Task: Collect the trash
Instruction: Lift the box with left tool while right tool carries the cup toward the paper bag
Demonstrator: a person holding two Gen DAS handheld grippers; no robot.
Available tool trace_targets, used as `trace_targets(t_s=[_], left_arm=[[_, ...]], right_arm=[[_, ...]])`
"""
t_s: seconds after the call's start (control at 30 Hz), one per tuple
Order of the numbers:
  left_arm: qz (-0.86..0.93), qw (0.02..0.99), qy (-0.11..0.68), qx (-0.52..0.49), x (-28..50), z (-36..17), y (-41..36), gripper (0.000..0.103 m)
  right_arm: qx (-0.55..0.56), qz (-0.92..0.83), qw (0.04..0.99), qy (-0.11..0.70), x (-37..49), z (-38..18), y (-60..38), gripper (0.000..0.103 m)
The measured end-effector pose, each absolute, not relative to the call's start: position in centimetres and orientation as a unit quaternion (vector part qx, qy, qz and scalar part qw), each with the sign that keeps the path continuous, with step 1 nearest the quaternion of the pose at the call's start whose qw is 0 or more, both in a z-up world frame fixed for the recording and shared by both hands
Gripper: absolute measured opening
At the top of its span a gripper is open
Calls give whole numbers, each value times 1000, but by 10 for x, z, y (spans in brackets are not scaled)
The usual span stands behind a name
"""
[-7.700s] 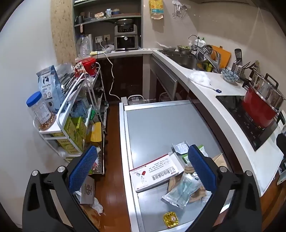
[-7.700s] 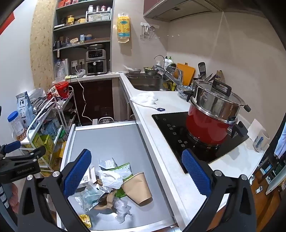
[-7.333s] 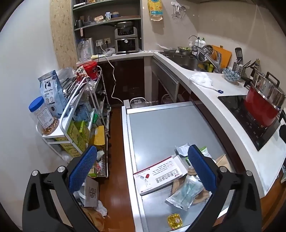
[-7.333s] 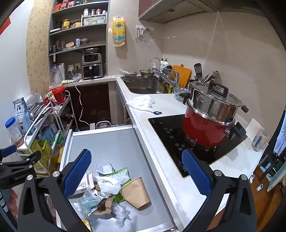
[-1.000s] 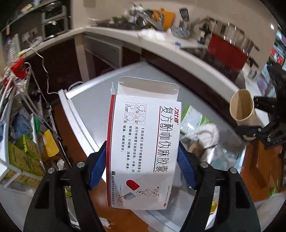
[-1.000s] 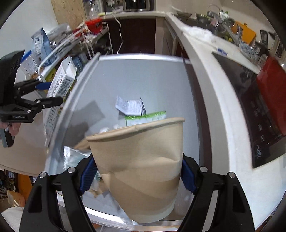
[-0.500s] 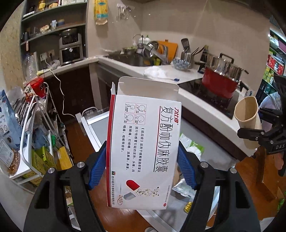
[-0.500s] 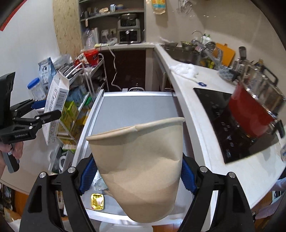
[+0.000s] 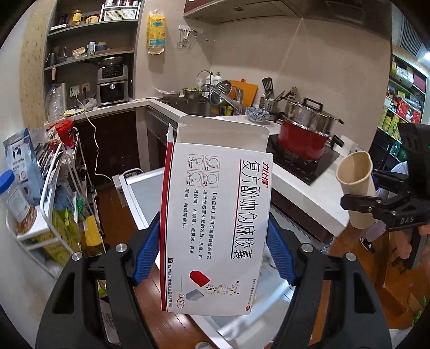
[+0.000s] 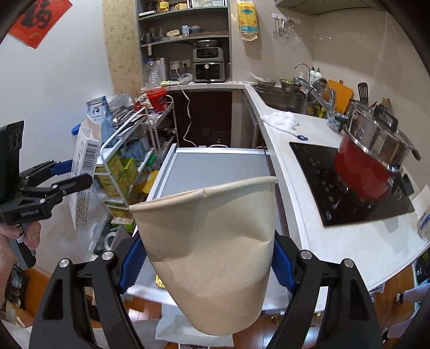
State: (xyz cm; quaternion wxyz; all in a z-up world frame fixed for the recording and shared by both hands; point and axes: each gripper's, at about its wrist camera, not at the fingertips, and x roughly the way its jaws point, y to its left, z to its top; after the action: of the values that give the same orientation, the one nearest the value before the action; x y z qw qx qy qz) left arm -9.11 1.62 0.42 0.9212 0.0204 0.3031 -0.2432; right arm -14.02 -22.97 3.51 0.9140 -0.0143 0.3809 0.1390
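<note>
Left claw (image 9: 213, 251) clamps a white medicine box (image 9: 215, 214) held upright, long axis vertical, open flap uppermost. Right claw (image 10: 207, 259) grips a tan paper cup (image 10: 212, 241), mouth up and tilted away. Both are held in the air above the grey desk (image 10: 215, 166). Beyond: wire rack (image 10: 139, 139) left, red pot (image 10: 368, 166) on the cooktop right, sink (image 10: 285, 100), wall shelves.

A narrow kitchen with beige walls (image 10: 336, 40) and a wooden floor (image 9: 113, 204). A white counter (image 10: 309, 188) curves along the right past a sink (image 10: 285, 100) and a black hob (image 10: 349, 182), and open shelves (image 10: 185, 35) fill the far corner. A wire rack (image 10: 139, 150) stands along the left wall, with a red paper decoration (image 10: 37, 18) pinned above.
</note>
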Motion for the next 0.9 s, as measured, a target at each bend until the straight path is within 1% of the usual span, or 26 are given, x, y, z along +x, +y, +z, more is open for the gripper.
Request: trace_targets(t_s=[0.17,0.37,0.63,0.9], left_arm=[[-248,911,327,28,-133,-13,-10,72],[-254,892,372,43,-170,-48,-30,72],[-265,851,450,61,-203,-124,-56,72],[-253,818,508,94,-199,-193,-71,72]], right_arm=[[6,162,899,406,-170,14,-247,78],[15,172,870,462,-198,-34,-252,78],[31,157,831,533,-212,-106,-255,78],[40,137,804,578,-203,-168,-252,78]])
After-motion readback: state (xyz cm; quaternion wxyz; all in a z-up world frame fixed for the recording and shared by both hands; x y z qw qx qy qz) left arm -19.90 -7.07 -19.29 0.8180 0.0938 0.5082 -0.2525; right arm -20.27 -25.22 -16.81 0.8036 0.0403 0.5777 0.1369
